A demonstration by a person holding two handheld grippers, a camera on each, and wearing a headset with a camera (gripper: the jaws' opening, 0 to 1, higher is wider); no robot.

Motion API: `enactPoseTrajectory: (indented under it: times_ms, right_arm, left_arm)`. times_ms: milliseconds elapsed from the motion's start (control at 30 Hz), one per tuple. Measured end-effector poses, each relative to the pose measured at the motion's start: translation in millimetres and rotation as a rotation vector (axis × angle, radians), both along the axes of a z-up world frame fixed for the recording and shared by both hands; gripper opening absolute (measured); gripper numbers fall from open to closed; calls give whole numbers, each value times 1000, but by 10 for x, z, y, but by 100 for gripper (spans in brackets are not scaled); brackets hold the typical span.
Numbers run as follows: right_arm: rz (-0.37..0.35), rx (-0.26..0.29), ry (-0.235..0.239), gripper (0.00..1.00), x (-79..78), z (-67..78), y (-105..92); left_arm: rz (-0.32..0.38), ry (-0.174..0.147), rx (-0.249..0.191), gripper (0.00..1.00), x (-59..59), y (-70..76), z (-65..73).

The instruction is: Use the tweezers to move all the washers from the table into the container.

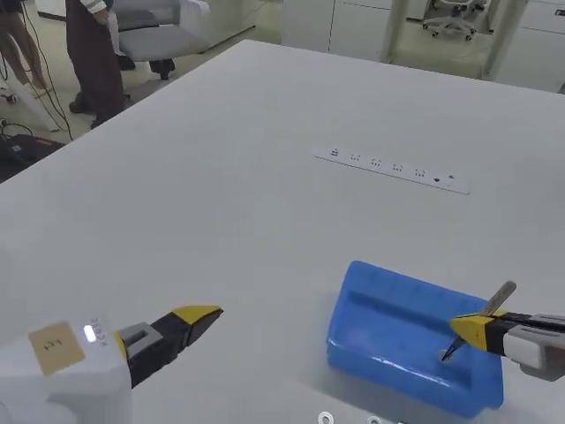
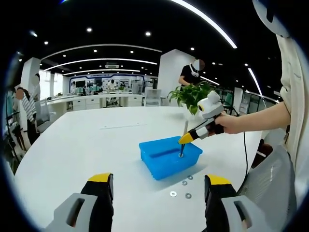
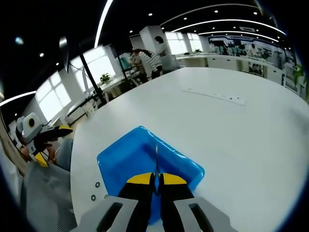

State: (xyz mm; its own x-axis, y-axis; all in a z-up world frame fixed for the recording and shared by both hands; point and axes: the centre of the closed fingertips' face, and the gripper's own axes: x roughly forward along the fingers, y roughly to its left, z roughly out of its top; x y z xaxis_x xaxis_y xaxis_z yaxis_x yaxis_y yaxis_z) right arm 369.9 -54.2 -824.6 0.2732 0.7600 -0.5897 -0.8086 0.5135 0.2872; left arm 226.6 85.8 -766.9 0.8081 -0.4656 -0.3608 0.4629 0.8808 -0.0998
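White table (image 1: 221, 177), bright open office. Right gripper (image 3: 155, 180) clamps tweezers (image 3: 156, 159) over the blue container (image 3: 116, 164); washers (image 2: 173, 194) lie ahead of the left gripper's (image 2: 159, 179) parted jaws.

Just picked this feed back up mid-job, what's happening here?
The right claw is shut on the tweezers, whose tips point down into the blue container; whether they carry a washer is too small to tell. The left claw is open above the table. Several washers lie on the table beside the container.

washers (image 1: 327, 418) edge-cropped, tweezers (image 1: 500, 298) — load unclear
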Motion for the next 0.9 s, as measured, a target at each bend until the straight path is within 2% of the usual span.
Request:
enactPoseTrajectory:
  times_ms: [300, 433, 667, 900]
  right_arm:
    - [14, -38, -40, 3, 30, -26, -16]
    - [3, -27, -43, 3, 44, 2, -23]
    - [-24, 11, -47, 3, 20, 154, -54]
    - [-29, 55, -65, 3, -88, 388, -40]
  left_arm:
    - [3, 1, 5, 80, 2, 7, 0]
    - [3, 4, 3, 80, 1, 10, -3]
    - [8, -2, -7, 80, 7, 14, 11]
    - [5, -5, -10, 80, 10, 11, 16]
